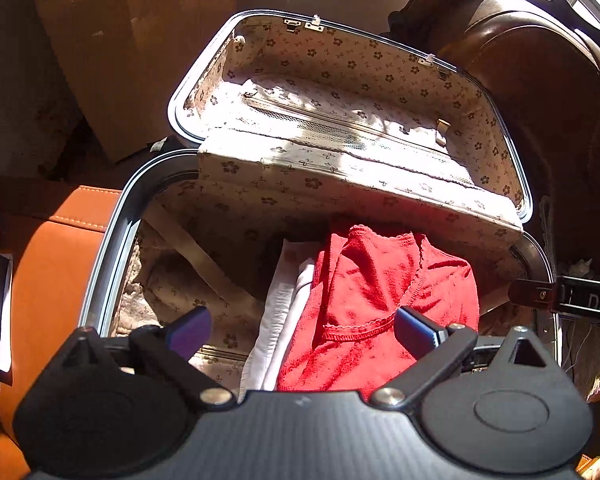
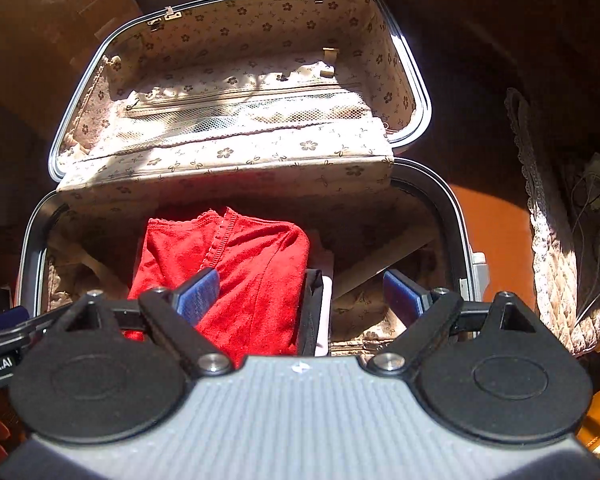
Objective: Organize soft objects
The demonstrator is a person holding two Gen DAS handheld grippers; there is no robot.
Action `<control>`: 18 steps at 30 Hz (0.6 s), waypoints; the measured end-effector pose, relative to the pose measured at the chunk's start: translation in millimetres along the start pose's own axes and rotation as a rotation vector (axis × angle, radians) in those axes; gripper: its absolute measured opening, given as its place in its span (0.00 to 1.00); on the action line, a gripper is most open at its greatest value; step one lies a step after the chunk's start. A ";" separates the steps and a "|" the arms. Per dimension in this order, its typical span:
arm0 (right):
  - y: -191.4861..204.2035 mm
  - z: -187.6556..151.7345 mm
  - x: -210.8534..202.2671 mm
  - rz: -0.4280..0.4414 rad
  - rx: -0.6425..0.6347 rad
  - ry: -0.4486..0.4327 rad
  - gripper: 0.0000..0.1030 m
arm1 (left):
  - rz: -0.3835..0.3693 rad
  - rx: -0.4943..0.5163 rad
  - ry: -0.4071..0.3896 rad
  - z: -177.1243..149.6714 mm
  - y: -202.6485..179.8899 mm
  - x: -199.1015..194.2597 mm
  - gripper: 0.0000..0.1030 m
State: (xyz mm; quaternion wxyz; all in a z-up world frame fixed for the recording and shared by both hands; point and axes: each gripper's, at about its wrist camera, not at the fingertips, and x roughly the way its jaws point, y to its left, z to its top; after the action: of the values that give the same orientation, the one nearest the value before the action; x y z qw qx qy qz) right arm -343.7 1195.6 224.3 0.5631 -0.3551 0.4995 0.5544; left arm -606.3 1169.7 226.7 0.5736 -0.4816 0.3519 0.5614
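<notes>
The red sweater (image 1: 380, 300) lies folded in the open suitcase (image 1: 112, 236) on top of white cloth (image 1: 284, 312), and it looks soft and light, so the left gripper (image 1: 302, 326) and right gripper (image 2: 302, 294), both spread wide and empty, should pinch a thick folded edge.

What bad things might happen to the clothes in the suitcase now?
The red top lies loosely bunched, so pressing it down may crease it more. The lid stands propped up behind; a bump might drop it onto the open left gripper or right gripper. The white cloth beneath could get dragged askew.
</notes>
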 end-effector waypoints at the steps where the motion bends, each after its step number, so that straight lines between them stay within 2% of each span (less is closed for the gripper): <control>1: -8.1 1.5 3.4 0.022 0.026 0.018 0.93 | -0.002 0.000 0.004 -1.4 3.0 2.2 0.97; 6: -42.3 6.1 21.3 0.197 0.131 0.117 0.93 | -0.022 0.013 0.030 -6.1 9.1 14.6 0.97; 14: -18.1 5.1 56.6 0.254 0.023 0.171 0.93 | -0.041 0.069 0.124 -34.5 11.2 48.5 0.97; 15: -12.6 4.8 61.8 0.250 0.003 0.169 0.90 | -0.041 0.080 0.139 -40.5 10.9 52.8 0.97; 17: -2.9 4.3 74.8 0.243 -0.028 0.182 0.76 | -0.044 0.098 0.168 -53.2 10.2 61.4 0.96; 18: 1.7 4.0 81.6 0.240 -0.041 0.191 0.65 | -0.058 0.091 0.170 -58.5 11.3 63.5 0.95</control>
State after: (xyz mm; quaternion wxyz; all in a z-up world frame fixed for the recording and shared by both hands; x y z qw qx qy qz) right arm -354.0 1221.7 147.6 0.4353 -0.3552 0.5781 0.5917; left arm -601.7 1132.5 148.0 0.5788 -0.5110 0.4106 0.4851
